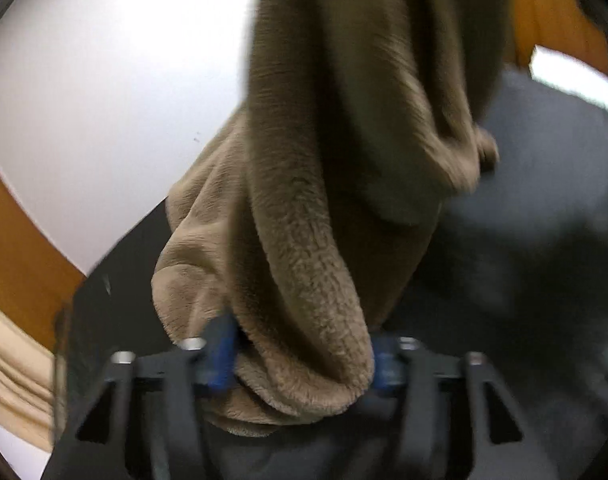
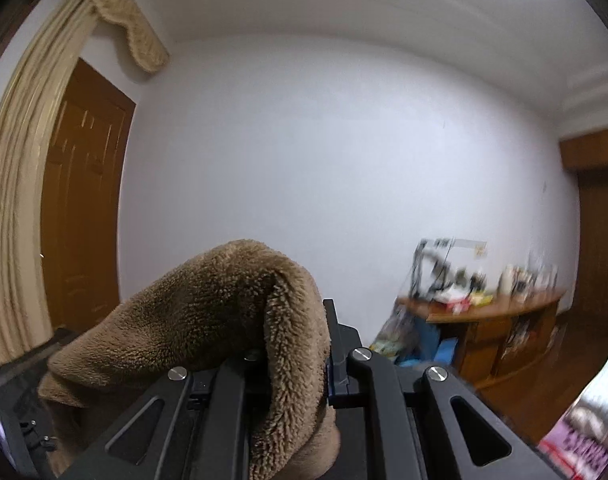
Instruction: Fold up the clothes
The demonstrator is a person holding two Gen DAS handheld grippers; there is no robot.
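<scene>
Fleece garment (image 1: 304, 184), brown and thick, is the biggest thing here: it hangs in a long bunched fold straight ahead of the left hand-held gripper (image 1: 302, 360) and runs up out of view. Its lower roll sits between the blue pads (image 1: 220, 356), which press into it from both sides, so the left has hold of the low end. Right hand-held gripper (image 2: 292, 360) is nearly closed on another bunch of the same fleece (image 2: 208, 320), which drapes over its left finger and spills down that side.

Judgement: both ends are pinched and raised so the piece hangs free between the two, ready to shake out or square up before a fold. No fold looks done yet, so early in the task.

Surroundings, left view: dark grey surface (image 1: 543, 240) below and to the right of the fleece, what it is I cannot tell; white wall (image 1: 104, 100) ahead on the left; orange-brown woodwork (image 1: 20, 248) beyond that.

Right view: white wall ahead, wooden door (image 2: 84, 208) and cream curtain (image 2: 20, 184) on the left, cluttered wooden counter (image 2: 499, 320) well off ahead on the right, patterned fabric (image 2: 583, 432) at the lower right edge.

Obstructions: the fleece itself blocks most of the left view, hiding its far edges. Frames are blurred, so fine detail is unreliable.
</scene>
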